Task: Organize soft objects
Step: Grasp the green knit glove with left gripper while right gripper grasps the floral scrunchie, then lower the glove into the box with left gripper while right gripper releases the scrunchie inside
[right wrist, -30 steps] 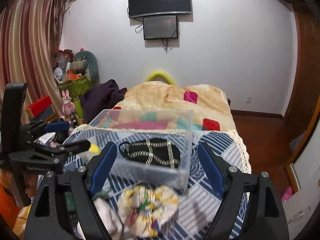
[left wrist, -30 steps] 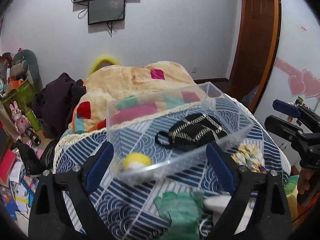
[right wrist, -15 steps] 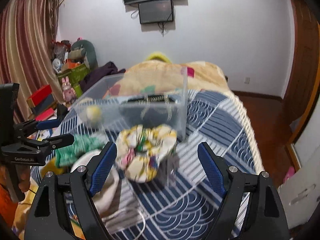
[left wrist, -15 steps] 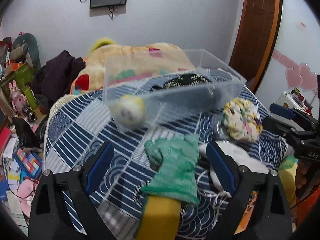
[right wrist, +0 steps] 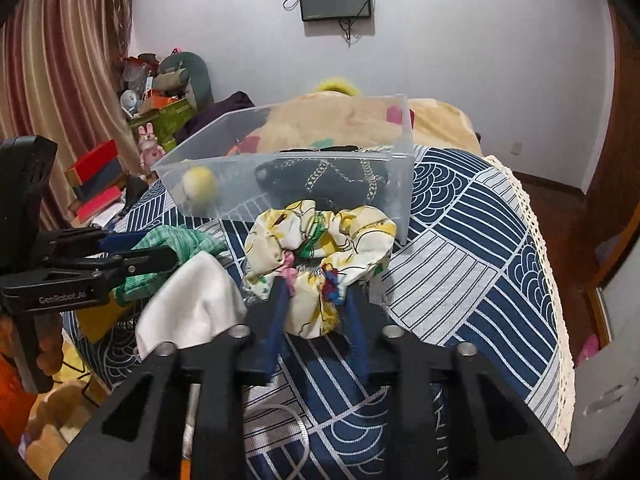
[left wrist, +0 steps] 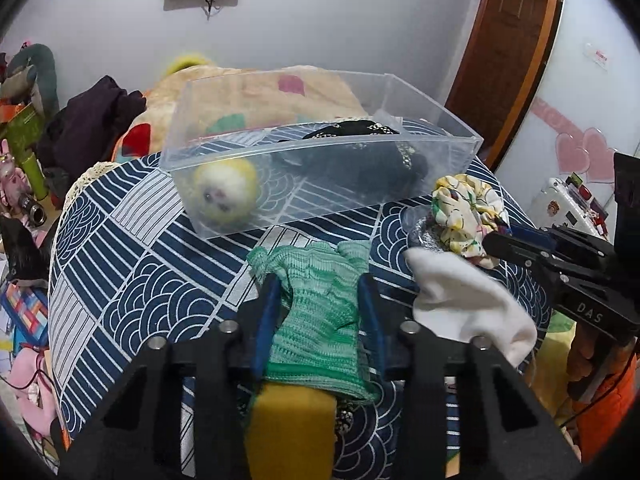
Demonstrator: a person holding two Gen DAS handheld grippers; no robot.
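1. Clear bin on bed: yellow plush ball and black pouch already inside;
2. Left gripper: fingers clamped on green glove;
3. Right gripper: fingers clamped on floral scrunchie;
4. White sock lies unbinned beside glove.

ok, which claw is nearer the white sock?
Hard to separate. The white sock lies between them: left claw closed on the green glove on one side, right claw gripping the floral scrunchie on the other.

bin behind glove | sock R of glove | scrunchie in front of bin
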